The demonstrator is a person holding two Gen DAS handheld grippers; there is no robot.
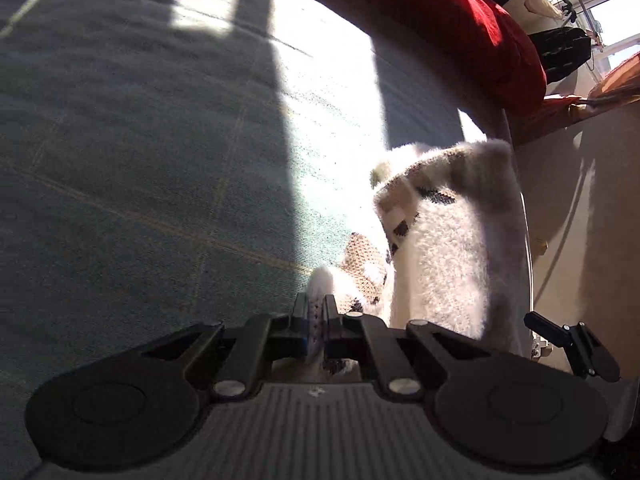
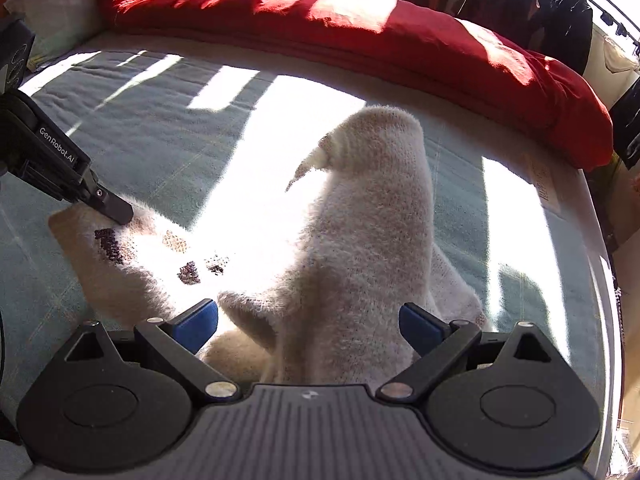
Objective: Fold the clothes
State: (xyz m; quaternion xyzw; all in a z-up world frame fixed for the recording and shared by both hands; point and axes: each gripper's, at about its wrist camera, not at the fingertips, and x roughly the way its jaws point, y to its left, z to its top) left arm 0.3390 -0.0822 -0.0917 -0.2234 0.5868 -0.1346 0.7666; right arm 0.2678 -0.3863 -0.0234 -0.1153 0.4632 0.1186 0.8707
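Fuzzy cream sweater (image 2: 360, 216) spread on the bed (image 2: 160, 128) near its front edge, partly in sunlight, left claw (image 1: 316, 316) clenched on a patterned edge of the knit, right claw (image 2: 308, 328) spread wide around a raised fold, red duvet (image 2: 360, 28) along the far edge

Bed (image 2: 160, 128): teal-grey cover, sunlit in bands. Red duvet (image 2: 360, 36) bunched along far edge. Dark garments (image 2: 560, 20) hang beyond.
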